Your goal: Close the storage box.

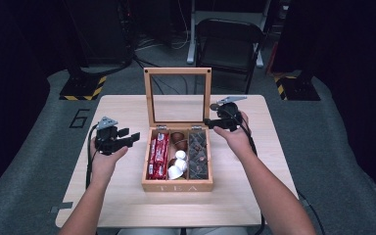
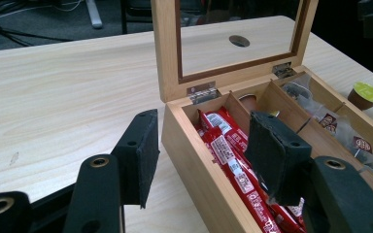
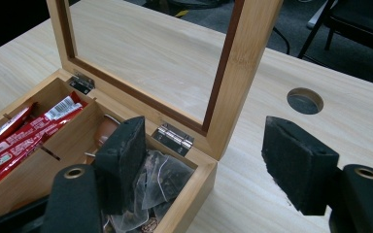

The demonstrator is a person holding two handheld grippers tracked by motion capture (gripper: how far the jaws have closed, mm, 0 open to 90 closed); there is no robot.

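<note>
The wooden tea box (image 1: 177, 185) sits in the middle of the worktop (image 1: 127, 205), its glass-paned lid (image 1: 177, 72) standing upright on two hinges at the back. Inside are three compartments: red sachets (image 1: 158, 155) on the left, brown and white capsules (image 1: 178, 159) in the middle, clear-wrapped tea bags (image 1: 198, 154) on the right. The front wall reads "TEA"; the sachets carry white labels too small to read, and the tea-bag tags show a small brown logo I cannot make out.

The right gripper (image 1: 214, 122) hovers at the box's back right corner, just beside the lid's edge, released, jaws wide apart and holding nothing. The left gripper (image 1: 131, 138) waits just left of the box, near its left wall, likewise released and empty.

As I judge it, the opening is done and the lid stands free; nothing has been picked from the compartments yet, so any taking out, or closing, is left. A green-topped capsule (image 2: 366, 95) rests on the worktop beyond the box
</note>
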